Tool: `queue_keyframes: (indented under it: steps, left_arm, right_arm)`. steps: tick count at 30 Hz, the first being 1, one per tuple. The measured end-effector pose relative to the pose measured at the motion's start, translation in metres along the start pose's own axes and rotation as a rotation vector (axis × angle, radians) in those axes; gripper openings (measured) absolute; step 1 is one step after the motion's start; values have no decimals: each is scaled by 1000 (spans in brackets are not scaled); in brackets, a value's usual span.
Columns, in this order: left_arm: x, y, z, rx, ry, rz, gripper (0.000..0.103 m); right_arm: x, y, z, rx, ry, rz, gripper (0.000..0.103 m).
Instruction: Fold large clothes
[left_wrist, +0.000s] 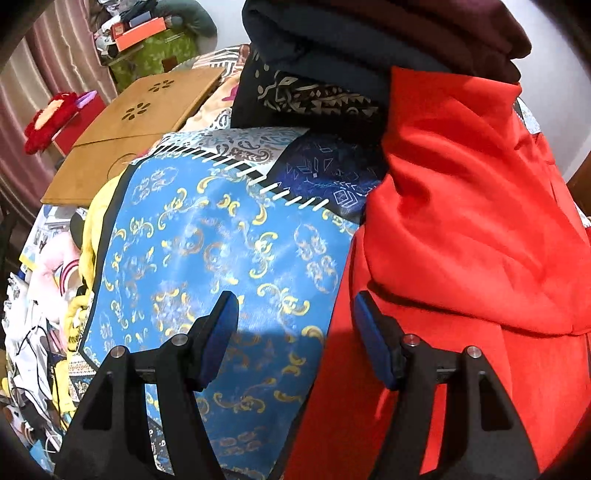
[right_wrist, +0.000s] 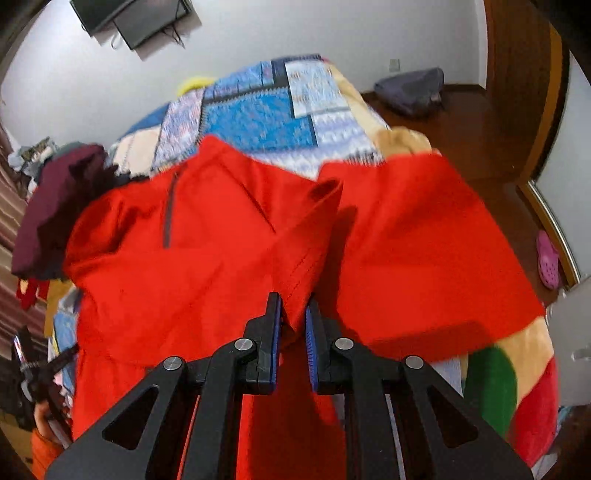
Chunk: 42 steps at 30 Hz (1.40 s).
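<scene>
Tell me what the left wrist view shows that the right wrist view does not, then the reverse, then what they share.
Only the left wrist view shows the open left gripper, the tan wooden board with flower cutouts and the folded dark patterned cloth. Only the right wrist view shows the right gripper shut on a fold, the wall-mounted black screen and a pink clog. Both show the bright red garment and blue patterned bedspread.

1. The bed (right_wrist: 258, 110) wears a blue patchwork quilt (left_wrist: 207, 258).
2. A red garment (right_wrist: 221, 240) lies spread on the quilt.
3. Dark folded clothes (left_wrist: 332, 55) sit stacked beside a wooden board (left_wrist: 122, 122).
</scene>
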<state>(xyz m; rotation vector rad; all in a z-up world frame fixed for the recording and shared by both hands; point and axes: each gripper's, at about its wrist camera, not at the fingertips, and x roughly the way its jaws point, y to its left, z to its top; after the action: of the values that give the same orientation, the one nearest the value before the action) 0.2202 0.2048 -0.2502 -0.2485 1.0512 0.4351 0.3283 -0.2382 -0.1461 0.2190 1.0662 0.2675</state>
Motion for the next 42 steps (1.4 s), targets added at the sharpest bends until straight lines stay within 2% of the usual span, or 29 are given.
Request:
queue_keyframes:
  steps: [5, 10, 14, 19, 21, 25, 29, 33, 39, 42]
  left_arm:
    - [-23, -7, -6, 58, -29, -2, 64]
    - [-58, -28, -1, 136, -87, -46, 64]
    - [-87, -53, 9, 197, -152, -84, 64]
    - [-123, -94, 25, 265, -223, -171, 65]
    - [-135, -112, 29, 284, -247, -220, 68]
    - [-144, -148, 40, 333, -264, -298, 70]
    - [-137, -183, 43, 385, -250, -325, 70]
    - [-117, -212, 39, 428, -204, -336, 70]
    - [-74, -231, 31, 449, -101, -314, 70]
    - [-50, -231, 28, 424, -38, -294, 70]
  right_arm:
    - [-7, -9, -10, 1, 6, -19, 18]
    - [-19, -10, -12, -13, 3, -52, 39]
    - [-36, -11, -8, -37, -43, -68, 40]
    - [-63, -23, 2, -18, -119, -68, 46]
    - [-75, -32, 6, -4, -159, -69, 47]
    - [-93, -62, 10, 63, -209, -87, 54]
    - [-94, -95, 9, 150, -208, -128, 59]
    - [-72, -133, 1, 261, -148, -145, 59]
    - [-17, -183, -11, 509, 13, -4, 59]
    - [-1, -197, -10, 611, 14, 65, 59]
